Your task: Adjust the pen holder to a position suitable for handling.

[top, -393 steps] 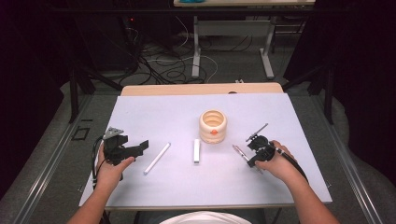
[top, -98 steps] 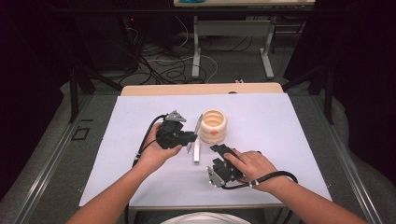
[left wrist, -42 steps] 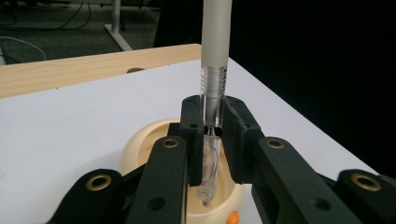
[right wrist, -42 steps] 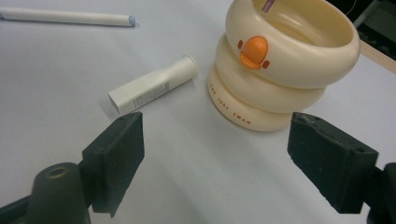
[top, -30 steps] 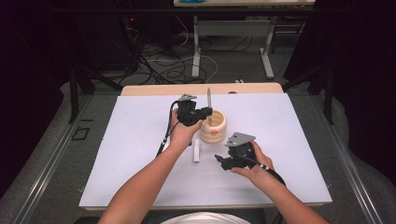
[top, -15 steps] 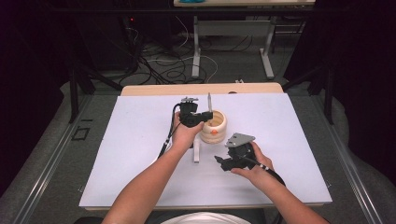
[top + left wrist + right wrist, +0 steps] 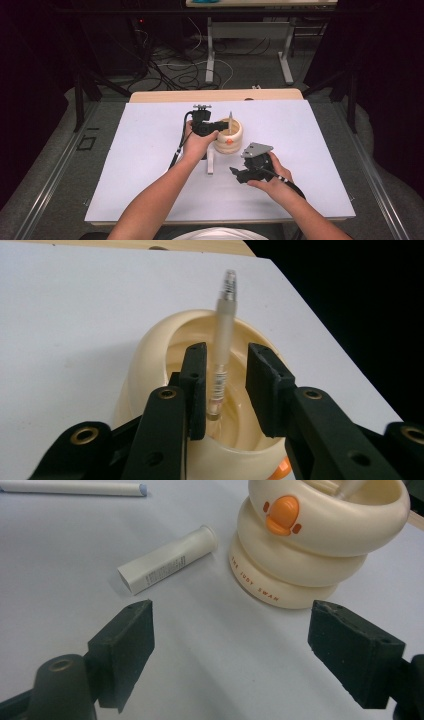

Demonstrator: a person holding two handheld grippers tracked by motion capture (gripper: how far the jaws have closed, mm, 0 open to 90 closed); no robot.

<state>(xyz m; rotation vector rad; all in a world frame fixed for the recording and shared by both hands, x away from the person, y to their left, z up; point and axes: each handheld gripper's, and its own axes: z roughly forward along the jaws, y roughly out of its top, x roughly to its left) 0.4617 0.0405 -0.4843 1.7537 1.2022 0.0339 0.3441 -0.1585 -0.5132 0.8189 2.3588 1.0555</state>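
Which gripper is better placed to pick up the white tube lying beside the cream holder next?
Right. The right gripper is open and faces the white tube, while the left gripper is at the cream holder around the pen.

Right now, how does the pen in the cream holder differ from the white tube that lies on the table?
The pen stands nearly upright inside the cream holder, between the left gripper's open jaws; the white tube lies flat on the table beside the holder. The pen is thin and frosted with a metal tip; the tube is thicker and opaque white. Both bear small print.
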